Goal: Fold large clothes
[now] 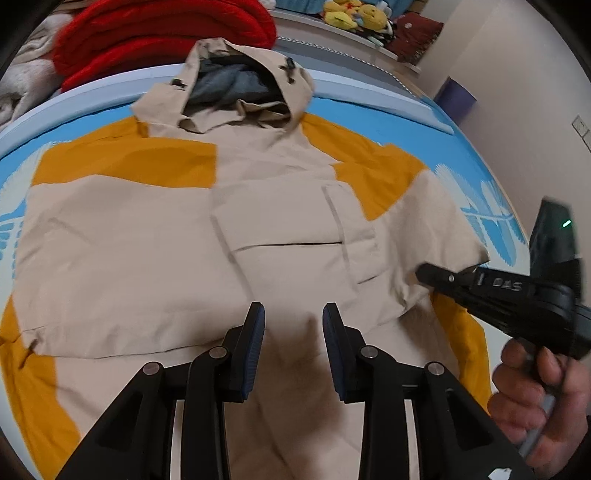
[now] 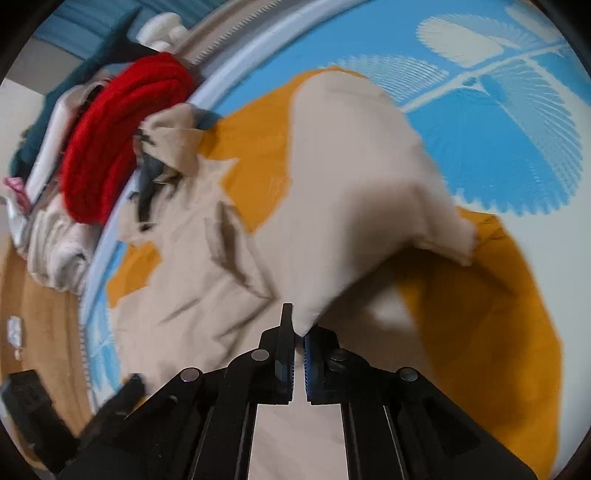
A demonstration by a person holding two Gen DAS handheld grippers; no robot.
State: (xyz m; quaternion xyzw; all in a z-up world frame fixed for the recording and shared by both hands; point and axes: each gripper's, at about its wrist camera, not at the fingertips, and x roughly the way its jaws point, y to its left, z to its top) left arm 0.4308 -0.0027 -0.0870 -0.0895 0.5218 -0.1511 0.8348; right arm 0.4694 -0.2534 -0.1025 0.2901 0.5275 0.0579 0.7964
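Note:
A beige and mustard hooded jacket [image 1: 155, 236] lies front up on a blue patterned bed cover, hood [image 1: 243, 88] at the far end. My left gripper [image 1: 293, 314] is open and empty, hovering just above the jacket's lower middle. My right gripper [image 1: 424, 275] comes in from the right and is shut on the beige right sleeve [image 1: 436, 229], which is folded in over the body. In the right wrist view the right gripper [image 2: 299, 325] pinches a lifted fold of the sleeve [image 2: 354, 206].
A red knitted blanket [image 1: 155, 40] and pale towels [image 1: 26, 77] are piled beyond the hood. Plush toys [image 1: 354, 16] sit on a far shelf. The blue bed cover [image 1: 369, 122] surrounds the jacket. A wall [image 1: 524, 92] stands to the right.

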